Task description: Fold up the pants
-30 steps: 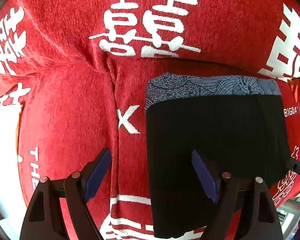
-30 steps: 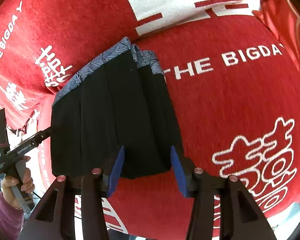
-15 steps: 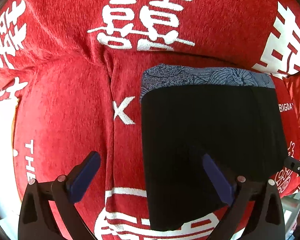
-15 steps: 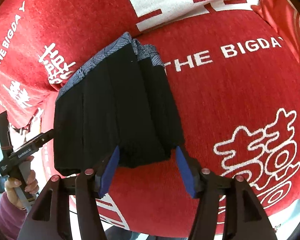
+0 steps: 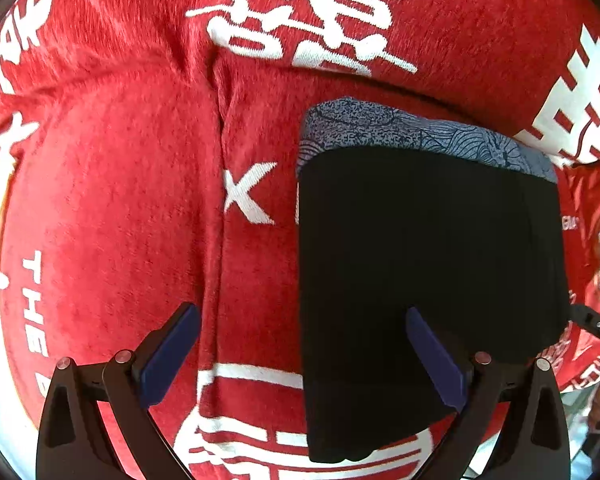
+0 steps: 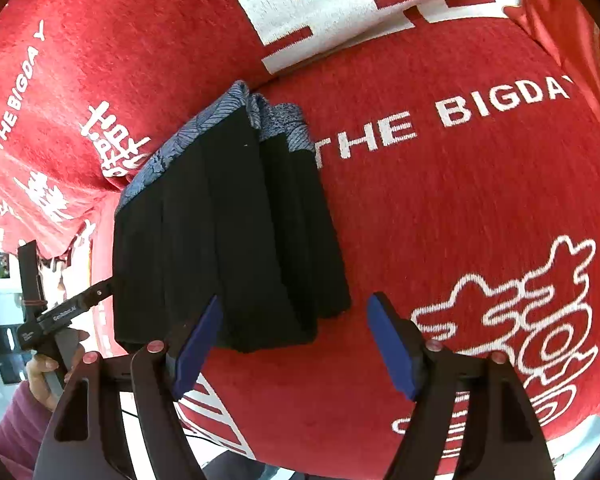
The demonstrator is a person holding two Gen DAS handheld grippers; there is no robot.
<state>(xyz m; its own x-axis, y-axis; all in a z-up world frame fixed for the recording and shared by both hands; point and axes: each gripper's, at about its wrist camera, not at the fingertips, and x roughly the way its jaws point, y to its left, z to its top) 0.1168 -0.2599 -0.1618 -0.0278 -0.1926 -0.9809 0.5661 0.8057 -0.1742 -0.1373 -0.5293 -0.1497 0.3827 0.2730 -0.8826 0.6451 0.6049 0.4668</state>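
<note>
The black pants [image 5: 428, 272] lie folded in a neat rectangle on the red cover, with the blue-grey patterned waistband [image 5: 420, 136] at the far end. My left gripper [image 5: 300, 344] hovers wide open above their near left edge, one pad over red cloth and one over black cloth. In the right wrist view the same pants [image 6: 228, 232] show stacked layers. My right gripper [image 6: 296, 340] is opening around their near right corner, and its pads stand apart from the cloth. The left gripper [image 6: 72, 308] also shows there at the pants' left side.
A red plush cover [image 5: 112, 208] with white characters and lettering drapes the sofa cushions, with a seam [image 5: 220, 216] left of the pants. A hand in a maroon sleeve [image 6: 40, 372] holds the left gripper. The cover's front edge drops off at the bottom of both views.
The left gripper's jaws have spread wider and dipped slightly toward the cover. The right gripper's jaws have widened off the pants' near corner. The pants lie still.
</note>
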